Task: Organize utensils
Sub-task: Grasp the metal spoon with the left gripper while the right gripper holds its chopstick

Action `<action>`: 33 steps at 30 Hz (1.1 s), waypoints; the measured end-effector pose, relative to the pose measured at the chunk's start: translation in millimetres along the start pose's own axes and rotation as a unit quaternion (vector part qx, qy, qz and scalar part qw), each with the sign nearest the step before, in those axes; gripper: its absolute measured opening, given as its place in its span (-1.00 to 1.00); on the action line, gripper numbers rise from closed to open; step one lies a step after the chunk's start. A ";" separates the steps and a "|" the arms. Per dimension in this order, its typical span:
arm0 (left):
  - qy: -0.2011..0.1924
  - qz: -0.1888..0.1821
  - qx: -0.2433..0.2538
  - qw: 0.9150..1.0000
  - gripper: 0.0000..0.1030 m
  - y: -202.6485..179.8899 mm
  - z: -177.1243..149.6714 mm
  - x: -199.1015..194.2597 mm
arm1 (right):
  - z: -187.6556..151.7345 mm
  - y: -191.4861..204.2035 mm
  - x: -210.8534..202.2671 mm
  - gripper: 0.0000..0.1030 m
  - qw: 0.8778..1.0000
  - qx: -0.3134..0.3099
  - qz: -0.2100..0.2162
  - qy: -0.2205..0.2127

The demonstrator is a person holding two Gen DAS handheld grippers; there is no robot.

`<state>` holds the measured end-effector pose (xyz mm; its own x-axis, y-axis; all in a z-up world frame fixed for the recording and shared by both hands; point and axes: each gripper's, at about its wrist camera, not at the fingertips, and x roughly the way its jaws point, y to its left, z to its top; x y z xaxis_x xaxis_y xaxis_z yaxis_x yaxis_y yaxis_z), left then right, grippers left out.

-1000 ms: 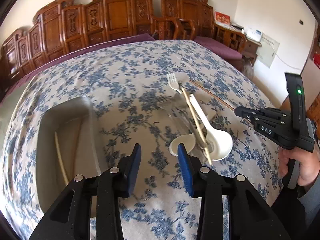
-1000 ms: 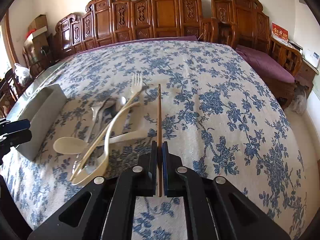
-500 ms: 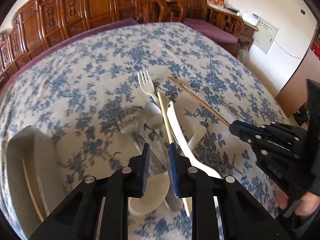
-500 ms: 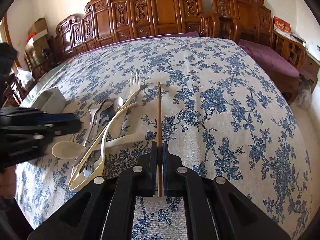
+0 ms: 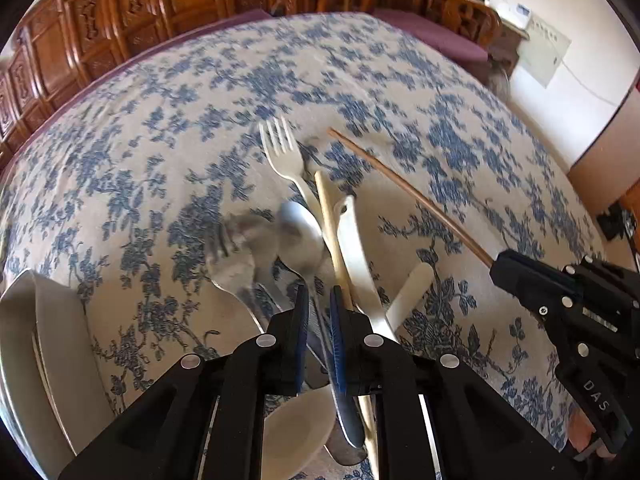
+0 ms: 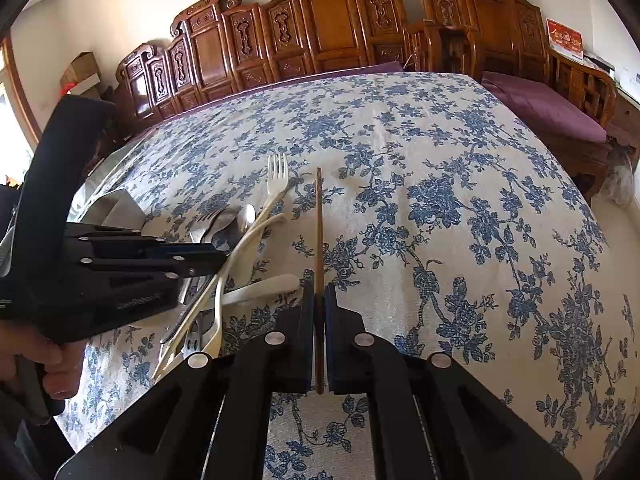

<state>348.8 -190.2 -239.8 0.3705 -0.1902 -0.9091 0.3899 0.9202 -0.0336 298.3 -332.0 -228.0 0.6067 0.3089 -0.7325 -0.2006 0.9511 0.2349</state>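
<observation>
A pile of utensils lies on the flowered cloth: a white plastic fork (image 5: 284,156), a metal spoon (image 5: 300,232), a blurred metal fork (image 5: 240,236) and cream plastic spoons (image 5: 352,240). My left gripper (image 5: 319,300) points steeply down into the pile. Its jaws are closing, and the metal spoon's handle fills the narrow gap between the blue pads. In the right wrist view the left gripper (image 6: 216,258) reaches in over the pile. My right gripper (image 6: 319,292) is shut on a brown wooden chopstick (image 6: 319,240), which sticks out forward just above the cloth.
A grey utensil tray (image 5: 40,340) stands at the table's left, with a pale stick inside. Carved wooden chairs (image 6: 332,28) line the far side, and a purple-cushioned bench (image 6: 540,104) runs along the right. The cloth right of the chopstick (image 5: 408,196) is bare.
My left gripper came across from beside the tray to the pile and sank, its jaws narrowing around the metal spoon's handle. The right gripper kept still with the chopstick.
</observation>
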 end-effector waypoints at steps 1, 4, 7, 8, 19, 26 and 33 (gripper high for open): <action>0.005 0.000 0.001 1.000 -0.81 -0.6 0.9 2.3 | 0.1 0.0 -0.2 -0.88 1.000 0.001 0.001 0.000; 0.015 0.009 0.003 1.000 -0.81 -1.4 4.1 6.9 | 0.7 -0.7 -0.7 -0.88 1.000 0.003 0.002 -0.002; 0.020 0.006 -0.005 1.000 -0.87 0.8 6.4 8.1 | 1.0 -1.0 -0.9 -0.88 1.000 0.004 0.003 -0.002; 0.020 0.008 -0.007 1.000 -0.90 1.4 6.7 8.4 | 1.2 -0.8 -1.1 -0.88 1.000 0.004 0.003 -0.002; -0.019 0.033 0.004 0.999 -0.96 1.4 2.7 -22.6 | 1.9 6.1 -3.7 -0.88 1.000 -0.001 0.006 -0.007; -0.047 0.038 0.006 0.998 -0.96 7.0 -8.6 -58.5 | 3.1 24.1 -8.9 -0.88 1.000 -0.018 0.016 -0.014; -0.062 0.050 -0.004 0.997 -0.96 23.4 -27.5 -84.7 | 1.9 52.2 -13.9 -0.88 0.998 -0.049 0.026 -0.019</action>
<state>303.3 -143.1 -175.1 0.5092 -0.1376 -0.8496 0.3389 0.9394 0.0510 280.8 -286.6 -204.3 0.6223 0.3589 -0.6956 -0.3048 0.9297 0.2070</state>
